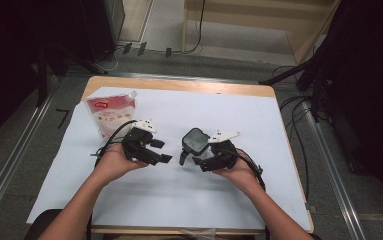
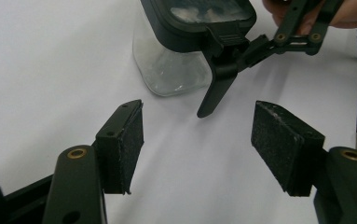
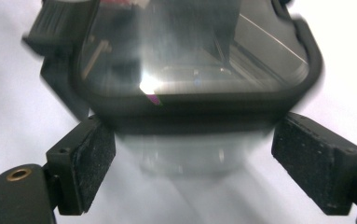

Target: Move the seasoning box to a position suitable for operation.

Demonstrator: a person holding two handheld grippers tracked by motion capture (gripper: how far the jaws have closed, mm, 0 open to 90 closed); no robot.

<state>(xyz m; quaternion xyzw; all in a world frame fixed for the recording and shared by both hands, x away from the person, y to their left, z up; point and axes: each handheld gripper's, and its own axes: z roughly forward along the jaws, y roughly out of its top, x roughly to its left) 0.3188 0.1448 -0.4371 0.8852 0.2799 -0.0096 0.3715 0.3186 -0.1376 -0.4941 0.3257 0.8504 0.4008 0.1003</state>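
A: Item one, centre of the high view: a clear container [image 1: 195, 142] with a black-rimmed lid, standing on the white sheet that covers the table [image 1: 259, 91].

B: Confirmed. In the left gripper view it sits at the upper middle, clear walls [image 2: 174, 70] below the dark lid, with one black latch flap [image 2: 218, 88] hanging open down its side.

A: Item two, the right tongs [image 1: 194, 156], lower centre-right of the high view, held in the person's right hand [image 1: 239, 170].

B: State: jaws spread, one on either side of the container just below the lid rim. In the right gripper view the left pad [image 3: 90, 163] lies very close to the wall; I cannot tell whether it touches. The right pad [image 3: 313, 161] stands apart from it.

A: Item three, the left tongs [image 1: 161, 151], left of centre, in the left hand [image 1: 114, 162].

B: State: jaws spread wide, nothing between them, pointing toward the container and near it, not touching.

A: Item four, upper left of the sheet: a white pouch [image 1: 111, 114] with a red label, standing upright, well apart from the container.
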